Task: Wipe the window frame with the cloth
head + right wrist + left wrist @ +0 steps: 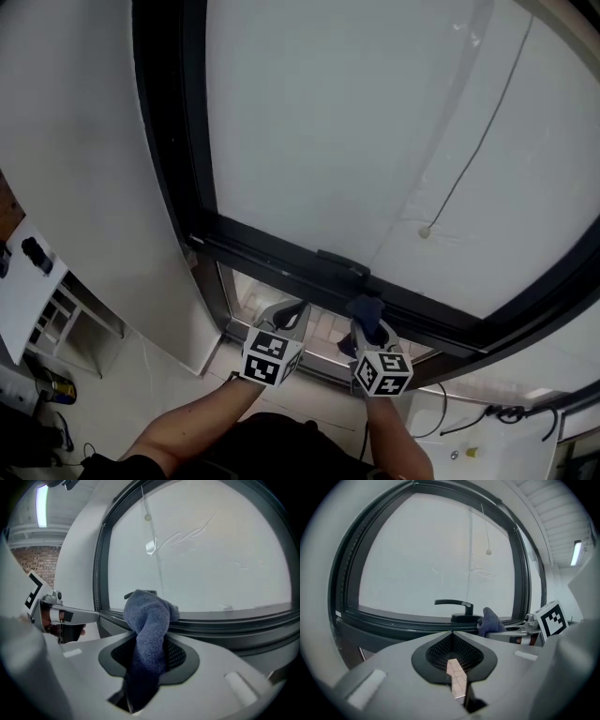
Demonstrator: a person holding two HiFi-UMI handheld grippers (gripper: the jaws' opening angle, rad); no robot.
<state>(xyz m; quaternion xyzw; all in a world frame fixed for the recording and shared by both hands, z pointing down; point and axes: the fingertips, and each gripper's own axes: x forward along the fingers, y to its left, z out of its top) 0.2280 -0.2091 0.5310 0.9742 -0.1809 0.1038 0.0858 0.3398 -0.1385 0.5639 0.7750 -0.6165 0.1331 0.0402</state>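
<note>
Dark window frame point(272, 253) crosses below the white pane. The right gripper point(370, 330) pinches a blue cloth point(149, 620) beside the handle point(454, 604). The left gripper point(451, 634) is pressed together, empty.

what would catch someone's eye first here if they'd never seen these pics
The big pale window pane fills most of every view, bounded by its dark window frame. Next comes the blue cloth, clamped in the fingers of the right gripper and held at the frame's bottom rail beside the black handle. The left gripper sits close by, shut and empty.
</note>
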